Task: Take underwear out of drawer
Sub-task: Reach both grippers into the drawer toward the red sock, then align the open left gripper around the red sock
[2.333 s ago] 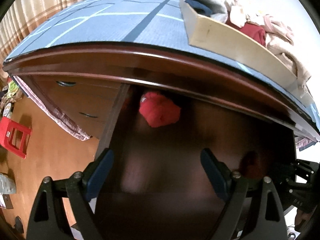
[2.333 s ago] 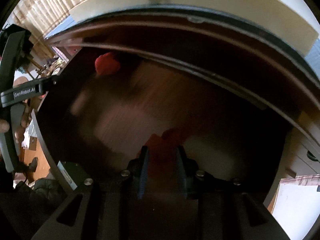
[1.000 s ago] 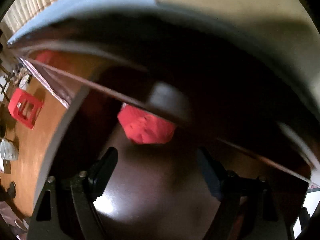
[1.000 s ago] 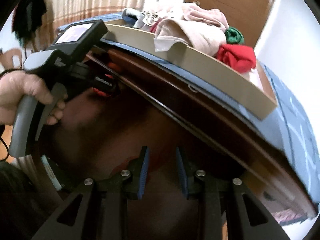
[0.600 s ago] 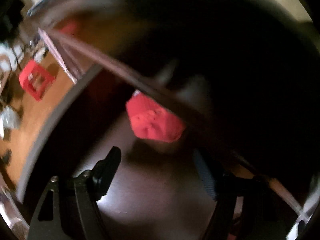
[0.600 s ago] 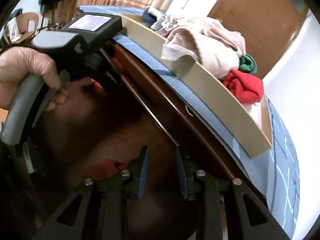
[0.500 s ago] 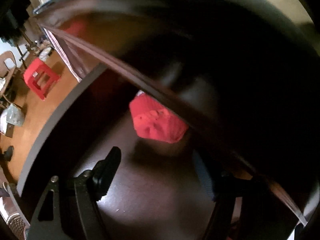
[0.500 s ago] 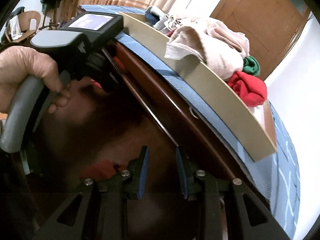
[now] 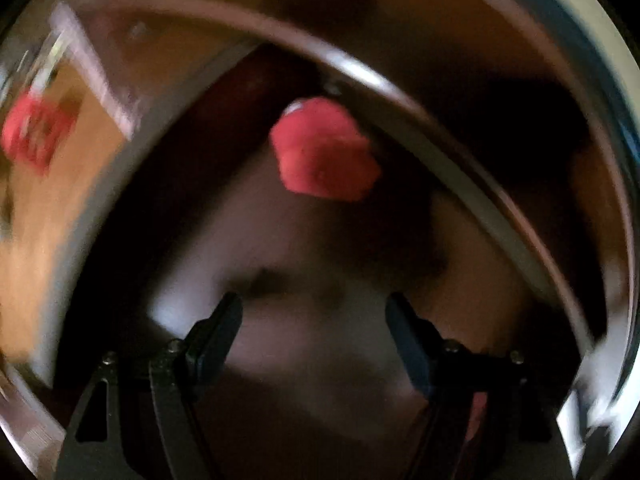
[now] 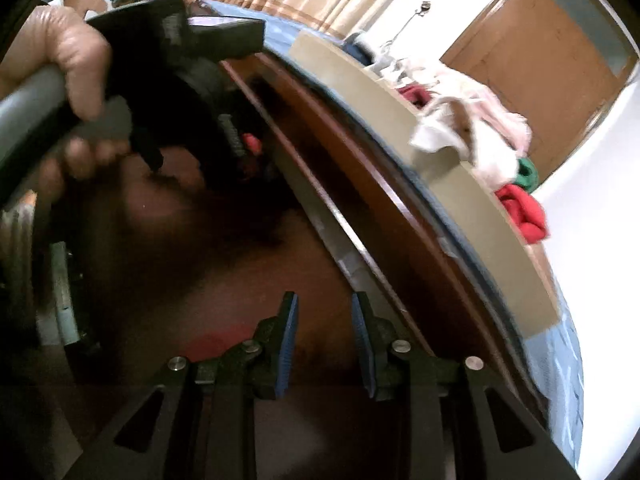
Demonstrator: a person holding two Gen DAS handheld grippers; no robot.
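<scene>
The left hand-held gripper (image 9: 314, 316) hangs spread and empty inside the drawer (image 9: 280, 248), with the red underwear (image 9: 322, 150) ahead of its fingertips (blurred). It should go further forward until the cloth sits between the pads before closing.

L gripper (image 9: 314, 312) jaws wide, nothing between; R gripper (image 10: 325, 316) narrow gap, empty.

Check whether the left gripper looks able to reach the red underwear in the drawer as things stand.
Probably yes: the left gripper stands open with bare drawer floor ahead, but the red underwear sits close under the dresser's front edge.
</scene>
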